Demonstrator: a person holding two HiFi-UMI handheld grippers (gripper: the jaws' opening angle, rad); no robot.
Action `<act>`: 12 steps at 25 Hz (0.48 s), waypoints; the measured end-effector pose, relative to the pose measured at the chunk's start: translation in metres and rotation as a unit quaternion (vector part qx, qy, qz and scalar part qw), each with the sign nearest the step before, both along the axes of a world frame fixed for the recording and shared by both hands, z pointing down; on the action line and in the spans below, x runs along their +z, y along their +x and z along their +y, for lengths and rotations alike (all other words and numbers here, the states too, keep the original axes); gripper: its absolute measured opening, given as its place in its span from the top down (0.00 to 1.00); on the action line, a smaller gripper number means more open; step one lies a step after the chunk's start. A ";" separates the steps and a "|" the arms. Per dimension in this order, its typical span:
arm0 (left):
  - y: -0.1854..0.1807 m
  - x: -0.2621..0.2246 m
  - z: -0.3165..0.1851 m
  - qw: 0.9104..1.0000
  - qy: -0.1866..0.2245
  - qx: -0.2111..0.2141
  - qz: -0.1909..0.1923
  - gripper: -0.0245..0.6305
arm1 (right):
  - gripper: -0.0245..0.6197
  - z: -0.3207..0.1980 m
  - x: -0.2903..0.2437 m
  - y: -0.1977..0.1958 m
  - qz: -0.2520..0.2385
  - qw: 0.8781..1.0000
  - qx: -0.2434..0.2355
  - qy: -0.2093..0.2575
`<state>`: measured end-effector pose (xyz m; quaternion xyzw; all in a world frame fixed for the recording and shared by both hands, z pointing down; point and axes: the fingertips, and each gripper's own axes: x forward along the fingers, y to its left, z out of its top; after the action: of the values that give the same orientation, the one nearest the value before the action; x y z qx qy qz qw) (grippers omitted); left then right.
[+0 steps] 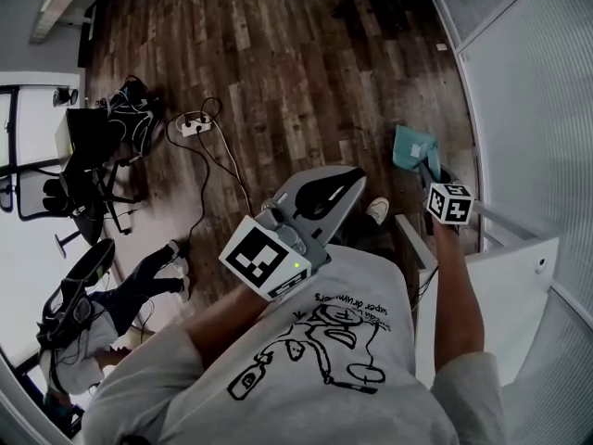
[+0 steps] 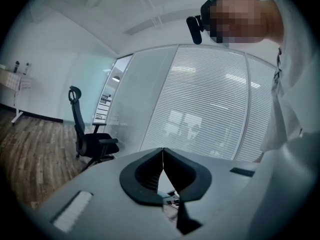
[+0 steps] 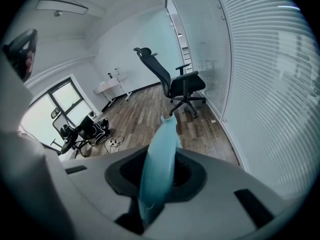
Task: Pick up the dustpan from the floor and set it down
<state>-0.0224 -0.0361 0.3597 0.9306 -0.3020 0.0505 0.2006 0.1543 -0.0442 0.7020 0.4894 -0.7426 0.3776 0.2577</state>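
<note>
Closest in, the right gripper (image 3: 161,170) has its fingers clamped on the dustpan (image 3: 159,156). The teal pan stands edge-on between the pads and sticks out beyond the fingertips. The floor (image 3: 145,109) lies well past the fingertips, so the pan looks to be lifted clear, with setting it down as what remains. To do that well, hold the pinch firm, because a thin edge like this could swivel in the pads. Lower it until the pan rests flat on something, and only then spread the fingers. The glass wall (image 3: 260,84) runs just to one side of the fingers, so I would swing the pan away from it, not along it.

The left gripper (image 2: 162,165) has its fingers pressed together at the tips with nothing between them. It is best held back, out of the pan's way.

The right gripper view alone shows how the pads sit on the pan. The head view shows only the dustpan (image 1: 412,148) poking out past the right gripper (image 1: 429,171), but it gives the surroundings. A white ledge (image 1: 519,286) sits behind the fingers, a shoe (image 1: 377,209) is off to their inner side, and bare floor (image 1: 278,63) lies ahead. The left gripper (image 1: 334,185) is level in front of the chest. Farther out, an office chair (image 3: 180,84) stands well beyond the fingertips, and the left gripper view catches it too, though the head view does not
</note>
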 end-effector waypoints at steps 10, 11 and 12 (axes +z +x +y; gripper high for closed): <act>0.015 -0.017 -0.004 1.000 0.022 0.008 0.005 0.96 | 0.87 -0.004 -0.050 0.001 -0.006 0.999 -0.008 0.042; 0.017 -0.019 -0.003 1.000 0.025 0.010 0.005 0.96 | 0.87 -0.005 -0.056 0.001 -0.007 0.999 -0.009 0.047; 0.019 -0.021 -0.003 1.000 0.028 0.011 0.006 0.96 | 0.87 -0.005 -0.063 0.000 -0.008 0.999 -0.009 0.052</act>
<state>-0.0030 -0.0387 0.3385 0.9395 -0.2916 0.0387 0.1755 0.1546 -0.0497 0.6394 0.4921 -0.7678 0.3400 0.2296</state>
